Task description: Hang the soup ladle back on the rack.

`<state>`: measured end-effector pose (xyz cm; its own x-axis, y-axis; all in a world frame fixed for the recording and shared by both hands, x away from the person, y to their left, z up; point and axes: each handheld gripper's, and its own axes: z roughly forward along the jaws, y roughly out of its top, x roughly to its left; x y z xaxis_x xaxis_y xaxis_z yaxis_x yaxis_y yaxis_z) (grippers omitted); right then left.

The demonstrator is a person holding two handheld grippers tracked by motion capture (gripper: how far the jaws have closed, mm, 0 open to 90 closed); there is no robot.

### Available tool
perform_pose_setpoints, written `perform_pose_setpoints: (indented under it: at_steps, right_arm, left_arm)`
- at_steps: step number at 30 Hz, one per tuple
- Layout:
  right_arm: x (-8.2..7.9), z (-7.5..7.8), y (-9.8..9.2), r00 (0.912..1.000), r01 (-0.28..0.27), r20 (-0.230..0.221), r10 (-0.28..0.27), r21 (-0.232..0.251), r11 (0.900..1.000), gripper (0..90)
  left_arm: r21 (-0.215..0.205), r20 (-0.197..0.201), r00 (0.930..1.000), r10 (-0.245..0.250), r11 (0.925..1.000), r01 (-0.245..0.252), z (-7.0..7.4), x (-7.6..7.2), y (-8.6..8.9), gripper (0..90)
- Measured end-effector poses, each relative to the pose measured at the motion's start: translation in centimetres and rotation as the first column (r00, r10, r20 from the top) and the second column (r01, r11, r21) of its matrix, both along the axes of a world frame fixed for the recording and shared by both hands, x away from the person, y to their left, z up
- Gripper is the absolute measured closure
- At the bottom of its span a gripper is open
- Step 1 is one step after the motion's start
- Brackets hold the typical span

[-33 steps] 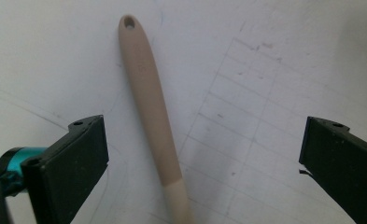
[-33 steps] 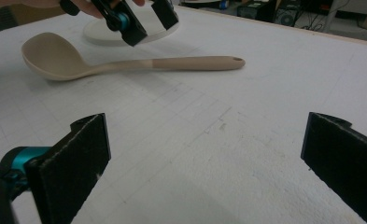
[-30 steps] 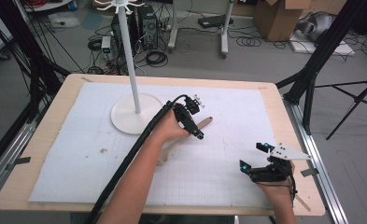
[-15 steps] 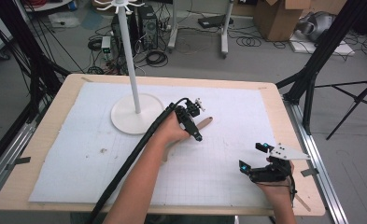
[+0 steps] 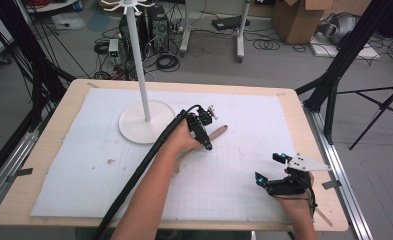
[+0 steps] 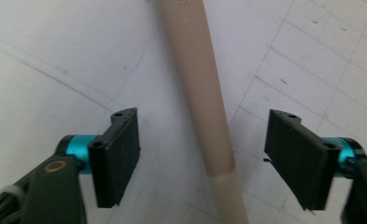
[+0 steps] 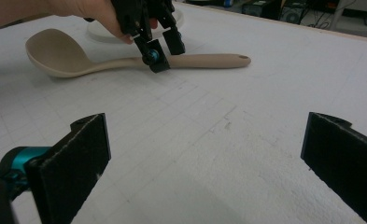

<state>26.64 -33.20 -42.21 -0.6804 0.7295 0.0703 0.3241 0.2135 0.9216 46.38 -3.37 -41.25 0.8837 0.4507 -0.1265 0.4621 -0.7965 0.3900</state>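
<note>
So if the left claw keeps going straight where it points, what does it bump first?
Most likely the beige ladle. Its handle lies right between the jaws of the left claw, which have just been closing and don't press it yet. Under it is the white mat.

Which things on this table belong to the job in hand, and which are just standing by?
In the job:
- beige spoon, lying flat on the white mat
- left gripper, jaws either side of the spoon's handle, just closing, not yet pressing on it

Standing by:
- white stand with a round base
- right gripper, open, holding nothing
</note>
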Motion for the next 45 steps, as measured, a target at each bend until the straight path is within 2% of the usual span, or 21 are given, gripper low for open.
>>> perform_pose_setpoints:
  at_steps: [6, 14, 17, 19, 31, 38, 43, 45]
  right_arm:
    - [0.1, -0.1, 0.1, 1.0, -0.001, 0.002, 0.001, -0.004, 1.0, 0.1]
    - [0.1, -0.1, 0.0, 1.0, -0.001, 0.006, 0.001, -0.008, 1.0, 0.1]
    - [0.1, -0.1, 0.0, 1.0, 0.002, 0.002, -0.002, -0.007, 1.0, 0.1]
    - [0.1, -0.1, 0.0, 1.0, 0.001, 0.001, -0.001, -0.006, 1.0, 0.1]
    - [0.1, -0.1, 0.1, 1.0, -0.003, -0.001, 0.003, -0.013, 1.0, 0.1]
    - [0.1, -0.1, 0.1, 1.0, -0.001, -0.003, 0.001, -0.013, 1.0, 0.1]
    - [0.1, -0.2, 0.1, 1.0, -0.002, -0.004, 0.002, -0.016, 1.0, 0.1]
    - [0.1, -0.2, 0.1, 1.0, -0.003, -0.003, 0.003, -0.019, 1.0, 0.1]
  left_arm:
    - [0.024, 0.022, 0.9997, 0.007, 0.9997, -0.008, 0.1, -0.1, -0.1, 36.1]
    - [0.079, 0.081, 0.9966, -0.012, 0.9968, 0.005, 0.2, -0.6, -0.6, 43.2]
    - [0.087, 0.085, 0.9963, -0.003, 0.9962, -0.004, 0.2, -0.6, -0.7, 46.2]
    - [0.086, 0.081, 0.9967, -0.01, 0.9963, 0.003, 0.3, -0.7, -0.7, 52.4]
    - [0.075, 0.065, 0.9976, -0.021, 0.9971, 0.016, 0.4, -0.9, -0.8, 67.8]
    - [0.072, 0.061, 0.9981, -0.002, 0.9974, -0.003, 0.4, -0.9, -0.8, 69.2]
    - [0.073, 0.056, 0.9975, 0.042, 0.9963, -0.046, 0.5, -1.1, -0.9, 71.6]
    - [0.069, 0.046, 0.9985, 0.03, 0.9971, -0.033, 0.5, -1.2, -1.0, 73.7]
